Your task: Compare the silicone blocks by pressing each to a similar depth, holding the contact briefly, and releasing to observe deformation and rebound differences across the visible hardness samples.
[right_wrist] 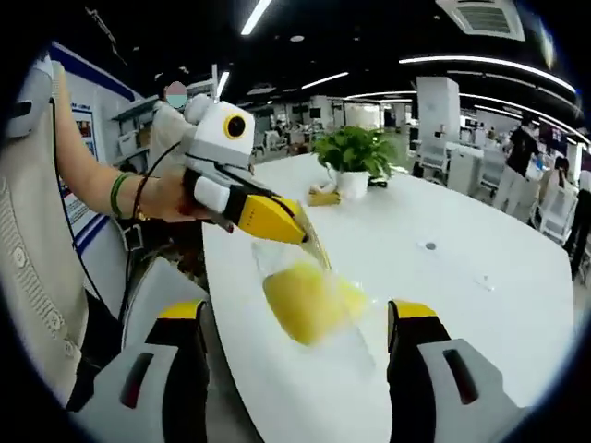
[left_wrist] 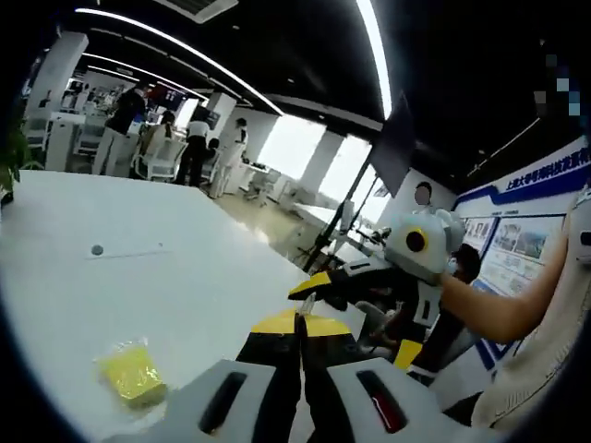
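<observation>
Left gripper [right_wrist: 300, 226], jaws closed, pinches the bag edge of the yellow block [right_wrist: 309, 300] on the white table [right_wrist: 480, 277]; right gripper [right_wrist: 309, 341] wide open astride it. Likely pre-press; next: close to shallow depth, hold, release.

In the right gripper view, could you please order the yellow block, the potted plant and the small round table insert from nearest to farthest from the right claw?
1. Yellow block, between the claw's jaws.
2. Round table insert, mid-table, right.
3. Potted plant, far end.
</observation>
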The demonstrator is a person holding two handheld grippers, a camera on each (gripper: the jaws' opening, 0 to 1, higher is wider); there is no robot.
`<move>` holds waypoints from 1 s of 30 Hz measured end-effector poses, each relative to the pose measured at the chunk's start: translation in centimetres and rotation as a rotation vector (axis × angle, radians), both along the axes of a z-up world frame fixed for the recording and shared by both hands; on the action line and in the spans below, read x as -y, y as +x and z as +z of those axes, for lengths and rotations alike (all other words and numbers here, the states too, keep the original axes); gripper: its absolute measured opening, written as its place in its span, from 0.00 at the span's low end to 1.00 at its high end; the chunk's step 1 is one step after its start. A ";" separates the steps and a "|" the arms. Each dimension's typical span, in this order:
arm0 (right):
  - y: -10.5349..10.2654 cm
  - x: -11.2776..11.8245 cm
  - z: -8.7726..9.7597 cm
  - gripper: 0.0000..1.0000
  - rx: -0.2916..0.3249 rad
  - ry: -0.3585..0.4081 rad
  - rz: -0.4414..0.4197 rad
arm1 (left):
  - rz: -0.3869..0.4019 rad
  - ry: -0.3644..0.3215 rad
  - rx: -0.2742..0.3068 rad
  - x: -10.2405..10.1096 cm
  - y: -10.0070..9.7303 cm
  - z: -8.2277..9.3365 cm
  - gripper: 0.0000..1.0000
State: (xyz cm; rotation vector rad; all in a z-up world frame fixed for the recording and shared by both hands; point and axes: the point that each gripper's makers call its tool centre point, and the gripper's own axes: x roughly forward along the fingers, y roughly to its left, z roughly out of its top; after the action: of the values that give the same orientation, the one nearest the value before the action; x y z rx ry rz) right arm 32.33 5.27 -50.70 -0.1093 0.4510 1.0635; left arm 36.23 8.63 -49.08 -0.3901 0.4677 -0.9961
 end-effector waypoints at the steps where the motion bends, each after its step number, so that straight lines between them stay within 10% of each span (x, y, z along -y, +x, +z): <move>1: -0.3 1.2 -0.1 0.74 -0.010 0.013 -0.035 | 0.012 -0.009 -0.006 0.5 0.2 -0.4 0.00; 15: -2.3 7.6 -3.2 0.69 -0.119 0.074 -0.183 | 0.125 -0.218 -0.269 8.7 4.2 -7.5 0.00; 30: -0.6 9.6 -4.2 0.63 -0.127 0.080 -0.236 | 0.451 -0.324 -0.434 4.8 12.7 -14.8 0.00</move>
State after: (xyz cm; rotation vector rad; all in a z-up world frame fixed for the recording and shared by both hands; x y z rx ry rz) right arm 31.71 -4.35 -54.92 0.0814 0.5221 0.8574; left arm 48.90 3.82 -63.85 -0.9701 0.5756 -0.5409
